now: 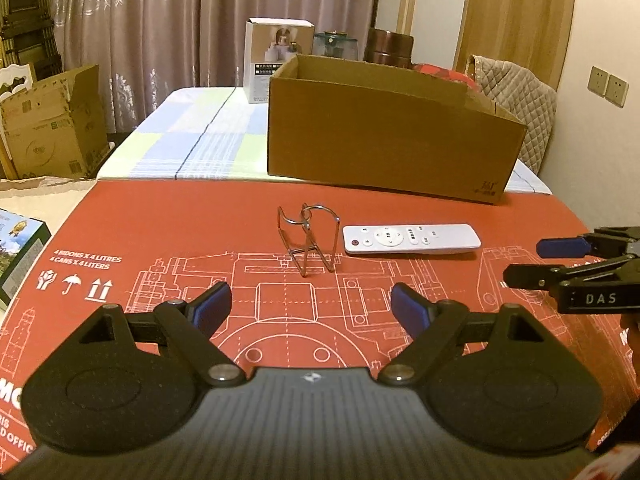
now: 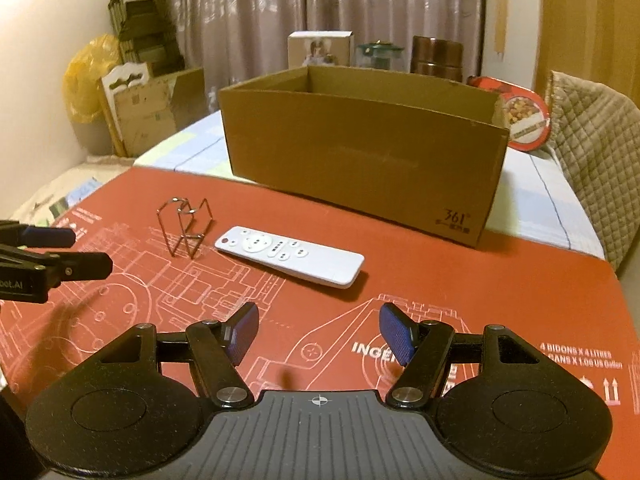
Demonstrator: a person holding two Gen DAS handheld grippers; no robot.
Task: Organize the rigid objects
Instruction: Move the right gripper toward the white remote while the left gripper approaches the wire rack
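A white remote control (image 1: pixel 411 239) (image 2: pixel 290 255) lies flat on the red printed mat (image 1: pixel 160 232) (image 2: pixel 480 288). A bent metal wire holder (image 1: pixel 308 236) (image 2: pixel 186 226) stands upright just left of it. An open brown cardboard box (image 1: pixel 392 136) (image 2: pixel 360 148) stands behind both. My left gripper (image 1: pixel 310 312) is open and empty, short of the wire holder. My right gripper (image 2: pixel 318 330) is open and empty, short of the remote. Each gripper shows at the edge of the other's view, the right one (image 1: pixel 532 258) and the left one (image 2: pixel 80 250).
Behind the box stand a white carton (image 1: pixel 276 60), a glass jar (image 1: pixel 334 44) and a brown canister (image 1: pixel 390 50). A red round tin (image 2: pixel 520 116) and a quilted chair back (image 2: pixel 592 140) are at the right. A checked cloth (image 1: pixel 200 136) covers the table beyond the mat.
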